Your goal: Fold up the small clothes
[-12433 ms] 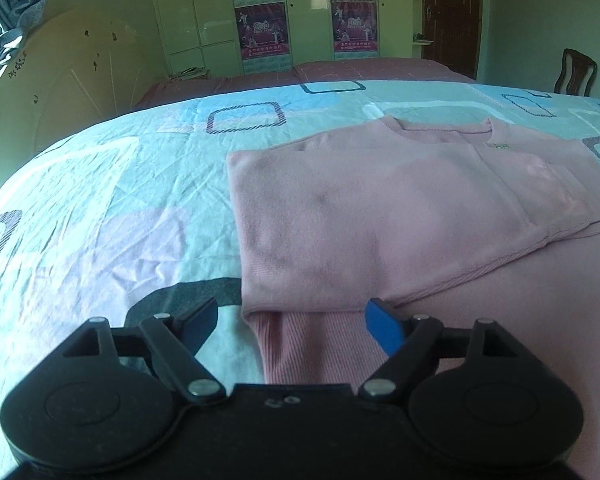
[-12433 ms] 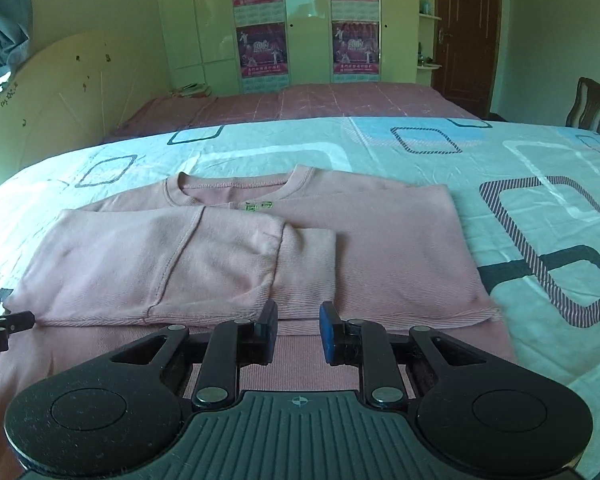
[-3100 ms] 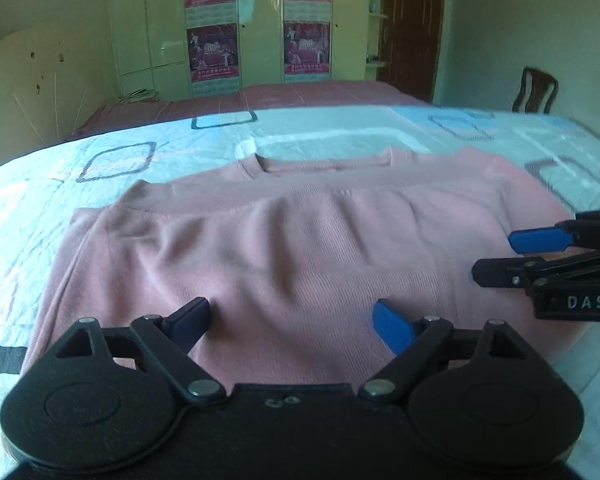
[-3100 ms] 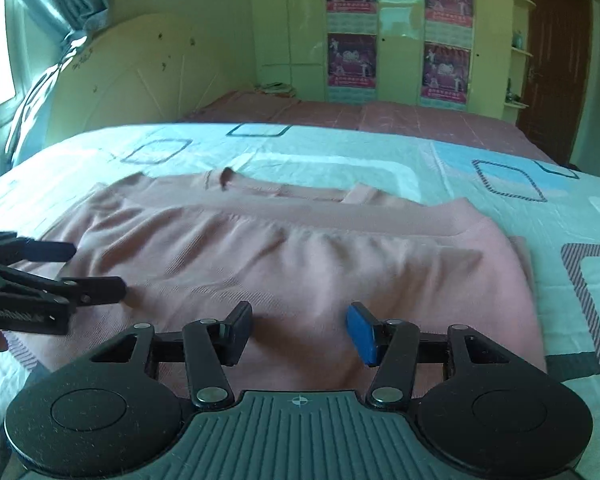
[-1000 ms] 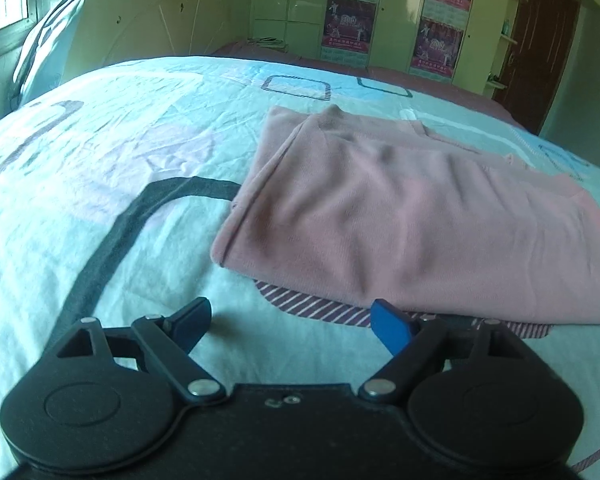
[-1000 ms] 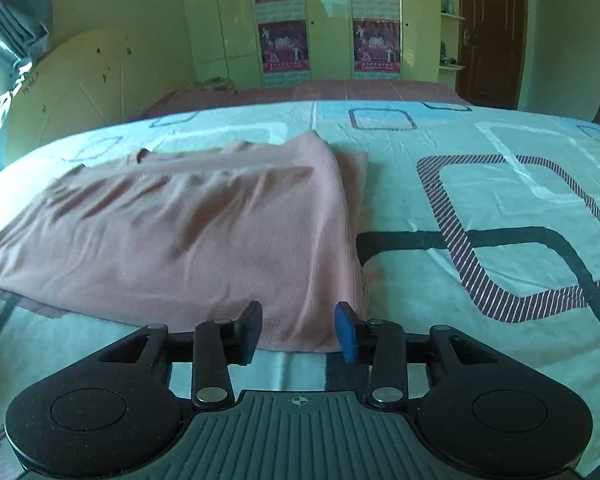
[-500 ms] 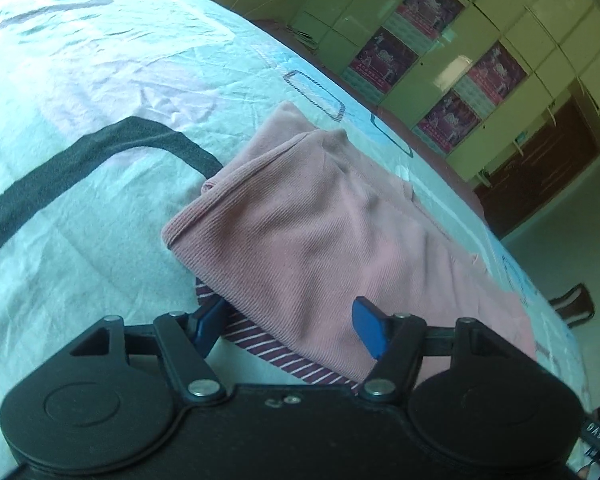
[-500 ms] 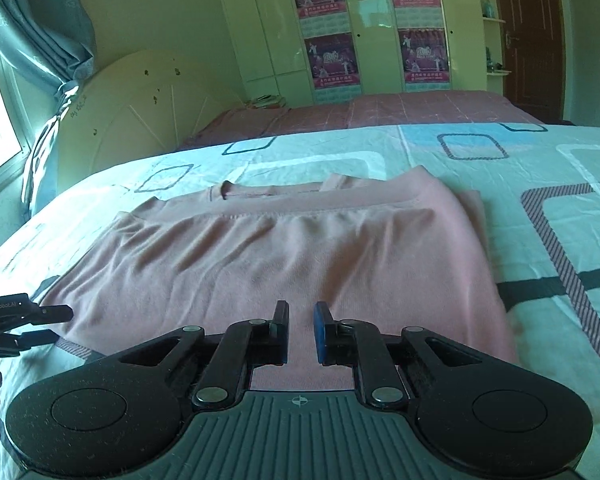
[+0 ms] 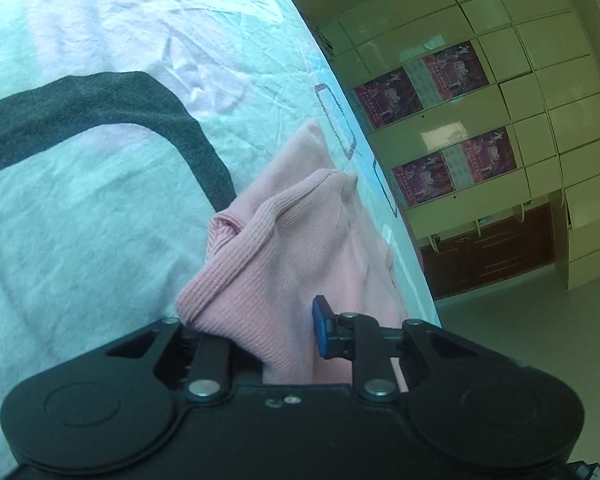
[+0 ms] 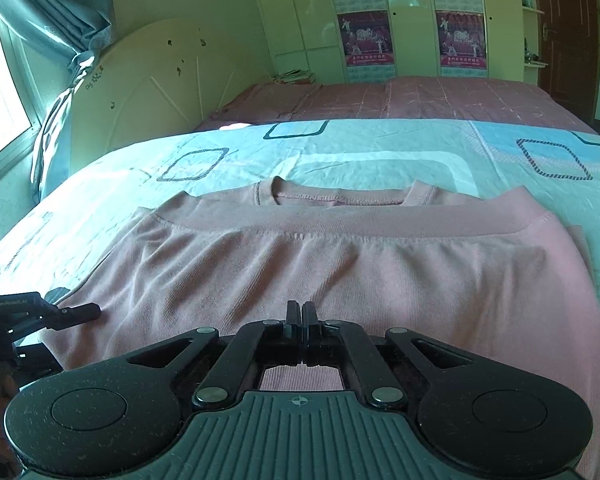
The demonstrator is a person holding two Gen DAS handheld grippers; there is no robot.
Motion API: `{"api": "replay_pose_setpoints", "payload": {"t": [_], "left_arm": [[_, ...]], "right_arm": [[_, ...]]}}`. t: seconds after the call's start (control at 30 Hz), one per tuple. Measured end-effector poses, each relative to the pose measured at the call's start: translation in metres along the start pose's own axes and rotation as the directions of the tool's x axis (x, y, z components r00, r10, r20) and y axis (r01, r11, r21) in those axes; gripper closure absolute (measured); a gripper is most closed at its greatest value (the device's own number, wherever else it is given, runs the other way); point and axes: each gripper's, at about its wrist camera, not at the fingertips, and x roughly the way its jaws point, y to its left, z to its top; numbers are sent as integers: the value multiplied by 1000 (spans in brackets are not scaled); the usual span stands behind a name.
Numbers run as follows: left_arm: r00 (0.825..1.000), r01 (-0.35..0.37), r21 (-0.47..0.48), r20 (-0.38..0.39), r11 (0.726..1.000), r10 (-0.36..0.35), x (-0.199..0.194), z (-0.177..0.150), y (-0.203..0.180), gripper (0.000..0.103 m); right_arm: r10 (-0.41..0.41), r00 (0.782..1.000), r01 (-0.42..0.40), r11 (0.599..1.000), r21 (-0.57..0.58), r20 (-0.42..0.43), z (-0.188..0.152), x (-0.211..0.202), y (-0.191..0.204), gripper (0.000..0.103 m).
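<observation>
Both grippers have closed in a second ago's time: the left gripper (image 9: 256, 332) is closing on the pink sweater's (image 10: 340, 264) left corner, the right gripper (image 10: 302, 320) is pressed together at its near edge on the bedsheet (image 10: 380, 152), likely starting the next fold.

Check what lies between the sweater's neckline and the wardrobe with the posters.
In the right wrist view, past the sweater neckline comes bare patterned bedsheet, then a reddish checked bedspread, then the wardrobe. Nothing stands on either stretch.
</observation>
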Motion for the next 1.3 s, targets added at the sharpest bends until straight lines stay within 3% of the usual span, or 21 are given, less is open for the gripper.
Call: {"api": "replay_pose_setpoints", "payload": {"t": [0.1, 0.2, 0.33, 0.4, 0.53, 0.63, 0.87, 0.93, 1.0, 1.07, 1.17, 1.27, 1.3], "left_arm": [[1000, 11, -11, -10, 1000, -11, 5, 7, 1, 95], [989, 130, 28, 63, 991, -132, -16, 8, -6, 96], [999, 45, 49, 0, 998, -45, -2, 11, 5, 96], [999, 53, 29, -10, 998, -52, 2, 12, 12, 92], [999, 33, 35, -5, 999, -33, 2, 11, 8, 95], [1000, -8, 108, 15, 994, 6, -3, 7, -8, 96], [999, 12, 258, 48, 966, -25, -15, -8, -77, 96], [999, 20, 325, 39, 946, -35, -13, -22, -110, 96], [999, 24, 399, 20, 917, -35, -7, -38, -145, 96], [999, 35, 474, -10, 880, -35, 1, -59, -177, 96], [998, 49, 597, -62, 801, -14, 22, -107, -226, 96], [990, 46, 702, -128, 711, 62, 56, -168, -261, 94], [981, 60, 719, -170, 693, 91, 71, -187, -267, 83]], "right_arm": [[1, 1000, -2, 1000, -15, -21, -3, 11, 6, 103], [-53, 995, 47, 996, -73, -83, -14, 30, 8, 103], [-58, 996, 54, 997, -62, -67, -12, 31, 10, 103], [-31, 999, 29, 998, -48, -33, -8, 25, 12, 103], [-39, 997, 36, 999, -37, -69, -15, 36, 9, 103], [-31, 997, 29, 999, -24, -68, -13, 38, 7, 103], [18, 998, -21, 999, -48, -59, -14, 39, -1, 103], [84, 995, -82, 996, 29, -56, -9, 31, -16, 103], [143, 989, -149, 973, 178, 50, -3, 1, -50, 103], [144, 983, -167, 958, 235, 112, -1, -26, -81, 103], [104, 979, -151, 947, 285, 173, -2, -69, -139, 103], [65, 978, -134, 925, 356, 199, -10, -105, -197, 103], [66, 977, -142, 908, 394, 201, -15, -117, -219, 103]]}}
